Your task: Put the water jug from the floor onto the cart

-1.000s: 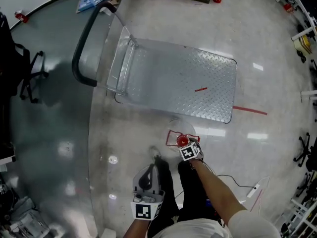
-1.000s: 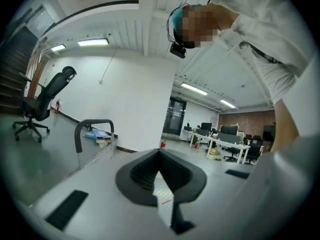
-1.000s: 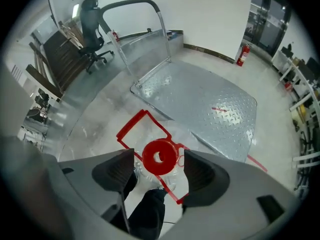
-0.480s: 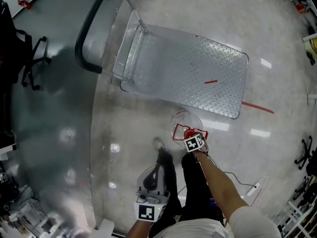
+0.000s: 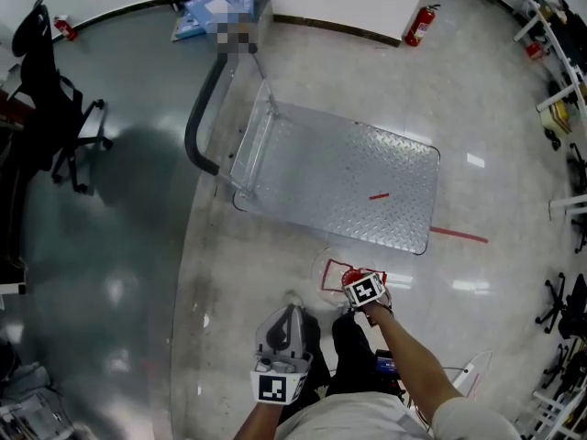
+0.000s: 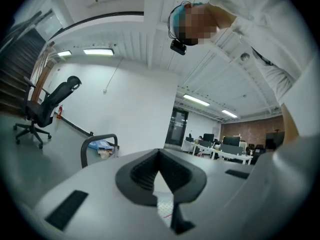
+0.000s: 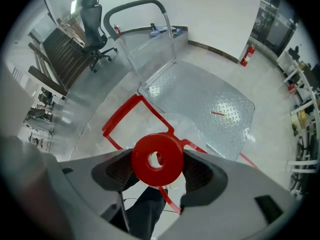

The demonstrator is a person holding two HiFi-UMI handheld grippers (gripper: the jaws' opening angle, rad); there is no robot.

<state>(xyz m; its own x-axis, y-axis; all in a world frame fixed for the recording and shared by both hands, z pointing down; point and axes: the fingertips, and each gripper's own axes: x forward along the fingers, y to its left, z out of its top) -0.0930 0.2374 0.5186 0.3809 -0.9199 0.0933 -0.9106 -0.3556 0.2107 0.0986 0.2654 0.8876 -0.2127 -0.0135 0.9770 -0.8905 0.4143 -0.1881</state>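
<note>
The water jug [image 5: 332,268] is clear with a red cap [image 5: 351,280] and a red handle [image 7: 125,122]. It is just in front of the cart's near edge in the head view. My right gripper [image 5: 365,291] is shut on the red cap [image 7: 156,159], one jaw on each side of it. The cart's silver tread-plate deck [image 5: 348,186] lies beyond, with its black push handle [image 5: 204,126] at the far left. My left gripper [image 5: 282,333] is held low by the person's legs, shut with nothing in it, and points up at the room [image 6: 160,166].
A red fire extinguisher [image 5: 418,26] stands by the far wall. A black office chair [image 5: 55,99] is at the far left, and more chairs [image 5: 559,301] at the right. Red tape [image 5: 459,235] marks the floor beside the cart. A thin cable [image 5: 459,369] lies behind me.
The head view has swung, so the cart sits differently in the picture. My right gripper stays shut on the jug's cap beside the cart's near edge. The left gripper has barely moved.
</note>
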